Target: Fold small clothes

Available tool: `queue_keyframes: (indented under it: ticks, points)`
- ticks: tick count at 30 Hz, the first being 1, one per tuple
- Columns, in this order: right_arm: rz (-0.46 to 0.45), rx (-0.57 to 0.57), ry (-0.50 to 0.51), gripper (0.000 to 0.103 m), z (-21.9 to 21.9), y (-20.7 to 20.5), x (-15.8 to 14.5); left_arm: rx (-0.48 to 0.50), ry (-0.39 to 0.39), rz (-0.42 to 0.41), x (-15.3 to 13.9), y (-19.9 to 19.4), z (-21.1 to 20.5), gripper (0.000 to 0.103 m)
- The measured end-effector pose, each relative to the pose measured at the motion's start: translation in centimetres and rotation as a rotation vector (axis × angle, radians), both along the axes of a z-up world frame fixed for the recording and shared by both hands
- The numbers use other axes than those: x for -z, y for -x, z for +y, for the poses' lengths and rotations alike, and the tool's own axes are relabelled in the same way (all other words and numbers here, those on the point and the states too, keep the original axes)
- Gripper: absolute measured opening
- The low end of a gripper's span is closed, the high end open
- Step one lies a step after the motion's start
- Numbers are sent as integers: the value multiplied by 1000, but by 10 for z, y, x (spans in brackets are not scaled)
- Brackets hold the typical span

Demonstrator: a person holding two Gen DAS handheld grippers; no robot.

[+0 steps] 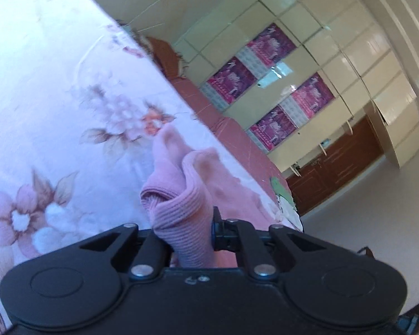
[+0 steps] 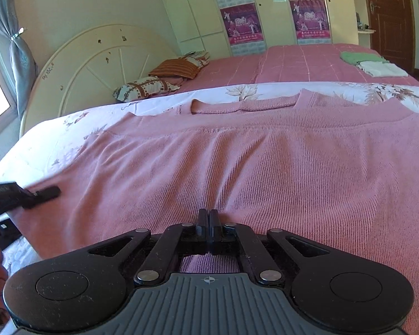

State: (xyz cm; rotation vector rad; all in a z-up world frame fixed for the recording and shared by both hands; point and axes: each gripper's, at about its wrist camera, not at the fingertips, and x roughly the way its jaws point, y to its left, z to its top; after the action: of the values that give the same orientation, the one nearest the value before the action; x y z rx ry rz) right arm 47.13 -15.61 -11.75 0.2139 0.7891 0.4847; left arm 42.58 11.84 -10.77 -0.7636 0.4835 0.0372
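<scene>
In the left wrist view, the left gripper (image 1: 185, 234) is clamped on a bunched fold of the pink sweater (image 1: 181, 195), the ribbed knit squeezed between its jaws and standing up in a ridge. That looks like a pinch at the garment's edge, made so the cloth can be carried over itself. Beyond it the sweater trails onto the floral quilt (image 1: 56, 111), which serves as the folding surface, and the view is tilted, so the wardrobe (image 1: 307, 64) leans across the frame. In the right wrist view, the right gripper (image 2: 208, 223) has its jaws fully together at the near hem, low on the sweater (image 2: 237, 153); whether a thin pinch of knit is caught between them I cannot tell. The sweater lies spread flat across the quilt (image 2: 56, 128), neckline at the far side, which suits a fold from the near or side edge. At the left edge the left gripper (image 2: 46, 191) shows at the sweater's side, so the two probably work one fold together. Folded clothes (image 2: 374, 62) lie on the far bed, likely finished pieces.
</scene>
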Motion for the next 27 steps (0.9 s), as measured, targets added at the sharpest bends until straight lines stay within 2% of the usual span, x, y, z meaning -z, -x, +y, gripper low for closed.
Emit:
queue_keyframes:
  ticks: [3, 5, 6, 8, 10, 14, 16, 17, 18, 19, 20, 21, 24, 26, 27]
  points:
    - [-8, -3, -17, 0, -2, 1, 1, 128, -152, -47, -43, -12, -51, 8]
    - [17, 0, -63, 0, -10, -2, 1, 211, -225, -67, -66, -20, -92, 8]
    - [26, 36, -114, 0, -23, -1, -4, 259, -264, -73, -74, -24, -116, 8]
    - [-35, 184, -273, 0, -72, 11, -19, 351, -318, -65, -82, -33, -163, 8]
    - [-30, 275, -381, 0, -124, 20, -26, 438, -360, -51, -77, -42, -211, 8]
    - [-34, 380, -427, 0, -221, 38, -36, 643, -473, 60, -30, -62, -317, 12]
    - [-10, 414, -422, 0, -259, 45, -35, 750, -506, 152, 1, -65, -364, 27]
    - [2, 427, -427, 0, -275, 48, -34, 782, -536, 129, 6, -57, -380, 38]
    - [13, 438, -428, 4, -289, 52, -33, 798, -570, 64, 4, -43, -390, 65]
    - [14, 441, -425, 17, -300, 56, -33, 812, -560, 16, 1, -31, -391, 78]
    - [7, 441, -418, 29, -307, 60, -35, 820, -524, -8, -4, -22, -388, 77]
    - [-6, 438, -420, 49, -313, 64, -35, 807, -487, -18, -8, -15, -378, 76]
    - [-12, 366, -464, 50, -317, 68, -38, 685, -435, -32, -19, -6, -334, 76]
    - [-10, 288, -479, 50, -307, 63, -41, 562, -455, -39, -25, -13, -299, 75]
    - [-11, 245, -481, 50, -300, 60, -41, 509, -481, -18, -25, -21, -283, 74]
